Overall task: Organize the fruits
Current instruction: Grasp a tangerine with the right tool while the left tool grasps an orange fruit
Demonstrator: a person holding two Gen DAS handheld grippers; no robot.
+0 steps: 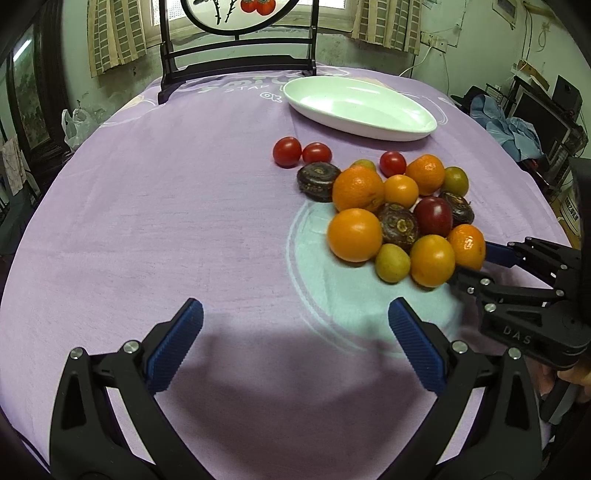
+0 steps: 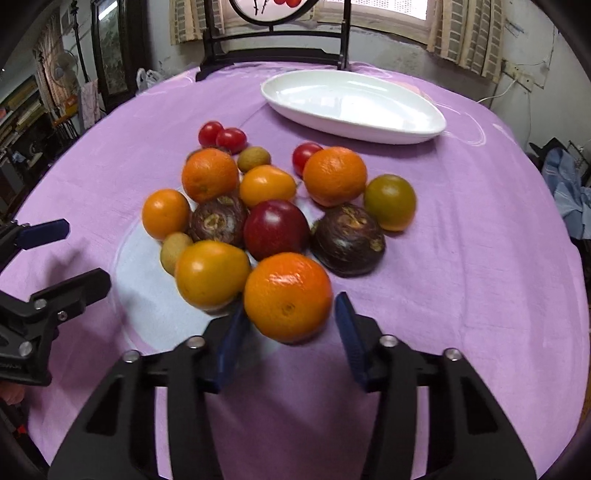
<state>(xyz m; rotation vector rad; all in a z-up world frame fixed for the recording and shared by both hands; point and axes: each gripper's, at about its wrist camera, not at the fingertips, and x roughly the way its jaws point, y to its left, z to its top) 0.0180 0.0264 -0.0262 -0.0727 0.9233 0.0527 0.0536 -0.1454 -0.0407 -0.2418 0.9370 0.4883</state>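
R gripper (image 2: 290, 334) is nearest in the right wrist view: jaws apart w/ a mandarin (image 2: 288, 296) sitting between the blue pads (image 2: 351, 338). Left pad looks touching or nearly so, right pad has a small gap; can't tell if it's truly gripped. Fruit is slightly blurred. From the left wrist view the R gripper (image 1: 476, 260) comes in from the right edge, fingers either side of that same mandarin (image 1: 467, 246) at the pile's near-right corner.

L gripper (image 1: 295, 321) hangs wide open over bare purple cloth (image 1: 184, 229), nothing between its pads, near the pile but left of it & apart.

Pile sits mid-table, partly on a pale round patch (image 2: 147, 295) in the cloth. Just beside the mandarin: an orange tomato (image 2: 211, 273) to its left, a dark red plum (image 2: 275, 229) behind, a brown water chestnut (image 2: 347, 240) behind-right. Further: 2nd chestnut (image 2: 218, 221), small longan (image 2: 173, 251), more orange fruit, a greenish one (image 2: 389, 201) on the right. At the far edge, 2 cherry tomatoes (image 2: 221, 136) touching, a 3rd (image 2: 304, 155) apart.

Beyond the pile, well apart: white oval dish (image 2: 354, 129), nothing in it. Behind it a dark chair (image 2: 273, 51) & curtained window (image 2: 465, 33).
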